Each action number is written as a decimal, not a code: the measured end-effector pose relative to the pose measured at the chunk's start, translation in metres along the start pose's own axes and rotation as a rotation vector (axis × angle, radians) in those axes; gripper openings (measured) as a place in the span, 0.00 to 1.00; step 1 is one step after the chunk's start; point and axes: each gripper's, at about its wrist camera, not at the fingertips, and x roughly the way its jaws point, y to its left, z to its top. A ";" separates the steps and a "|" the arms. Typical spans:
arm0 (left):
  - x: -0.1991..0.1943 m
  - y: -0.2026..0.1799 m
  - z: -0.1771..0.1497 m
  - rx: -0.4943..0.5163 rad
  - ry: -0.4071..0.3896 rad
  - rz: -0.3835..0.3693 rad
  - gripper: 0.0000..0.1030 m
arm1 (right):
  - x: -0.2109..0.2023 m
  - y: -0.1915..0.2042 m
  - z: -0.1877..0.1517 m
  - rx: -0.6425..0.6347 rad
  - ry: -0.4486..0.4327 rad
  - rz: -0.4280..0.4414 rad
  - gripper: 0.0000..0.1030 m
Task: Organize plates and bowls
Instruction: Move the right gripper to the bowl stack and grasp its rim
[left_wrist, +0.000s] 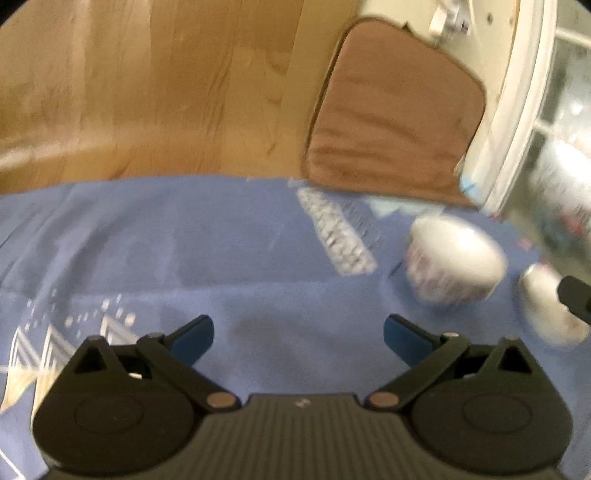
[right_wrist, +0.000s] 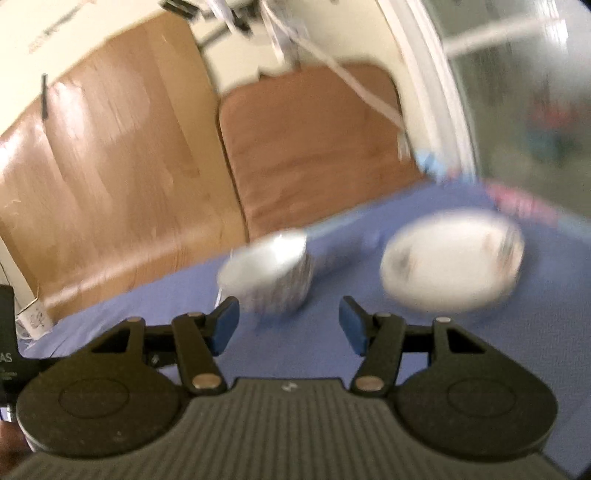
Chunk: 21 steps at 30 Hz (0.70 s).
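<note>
Both grippers come nearest the lenses and carry nothing: left gripper (left_wrist: 298, 336) spread wide over bare blue tablecloth (left_wrist: 207, 240), right gripper (right_wrist: 289, 329) spread about halfway, nothing between its pads. Largest ware, a white plate-like dish (right_wrist: 452, 260) (blurred), sits at 1 o'clock in the right view; the smaller patterned bowl (right_wrist: 269, 275) stands well apart at 11 o'clock. Judgement: nothing stacked yet; gathering both pieces remains.
</note>
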 end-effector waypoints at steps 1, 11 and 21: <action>-0.004 -0.004 0.008 -0.004 -0.013 -0.017 0.97 | 0.000 -0.002 0.010 -0.018 -0.007 0.005 0.61; 0.049 -0.030 0.062 -0.143 0.210 -0.200 0.68 | 0.085 -0.036 0.081 0.085 0.339 0.151 0.52; 0.090 -0.028 0.048 -0.243 0.299 -0.262 0.36 | 0.142 -0.048 0.049 0.194 0.574 0.163 0.23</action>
